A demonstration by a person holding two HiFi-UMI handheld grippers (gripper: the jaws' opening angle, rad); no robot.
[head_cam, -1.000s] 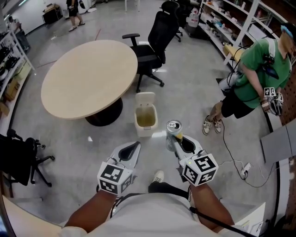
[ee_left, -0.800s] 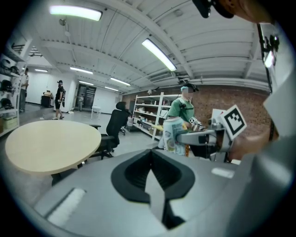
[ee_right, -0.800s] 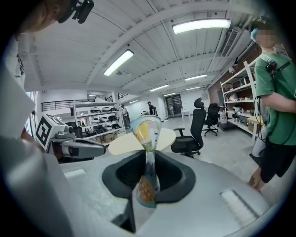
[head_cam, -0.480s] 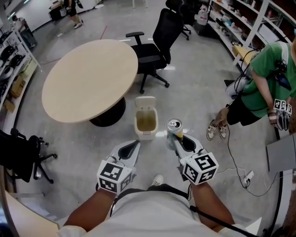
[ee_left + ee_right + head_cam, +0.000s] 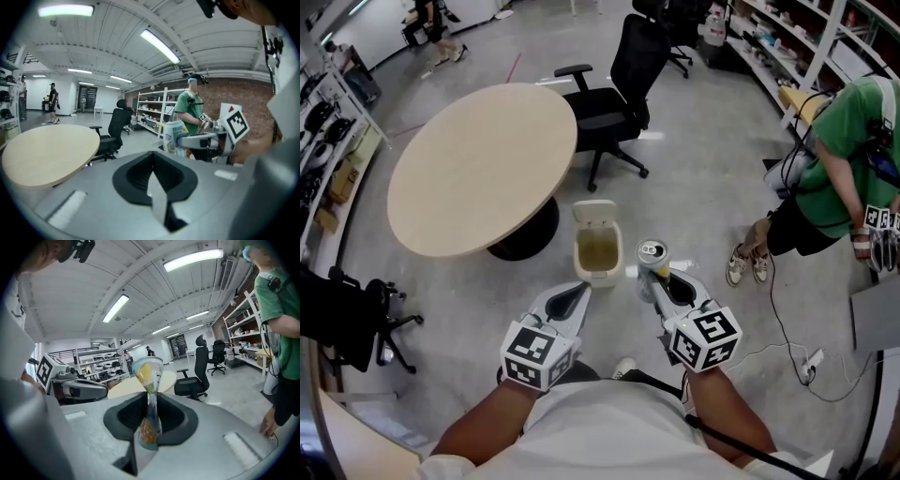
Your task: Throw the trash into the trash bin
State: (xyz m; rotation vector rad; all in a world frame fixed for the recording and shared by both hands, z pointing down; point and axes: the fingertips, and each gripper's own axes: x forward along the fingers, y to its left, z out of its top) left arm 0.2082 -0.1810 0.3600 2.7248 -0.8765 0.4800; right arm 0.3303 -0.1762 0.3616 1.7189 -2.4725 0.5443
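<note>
A cream trash bin (image 5: 598, 251) with its lid tipped back stands on the grey floor, just ahead of both grippers in the head view. My right gripper (image 5: 655, 282) is shut on a crushed drink can (image 5: 652, 262), held upright and right of the bin's near corner. In the right gripper view the can (image 5: 148, 399) is pinched at its waist between the jaws of that gripper (image 5: 149, 428). My left gripper (image 5: 573, 298) hovers just short of the bin, shut and empty. The left gripper view shows its own jaws (image 5: 157, 187) meeting, with the can (image 5: 173, 136) off to the right.
A round beige table (image 5: 478, 159) on a black foot stands just beyond the bin on the left. A black office chair (image 5: 619, 80) sits behind the bin. A person in a green shirt (image 5: 844, 141) stands at the right, near floor cables (image 5: 787, 337). Another black chair (image 5: 347, 319) is at the left.
Both grippers, the right one with the can, have drawn a little closer to the bin. The person in green has drifted toward the right edge of the head view.
</note>
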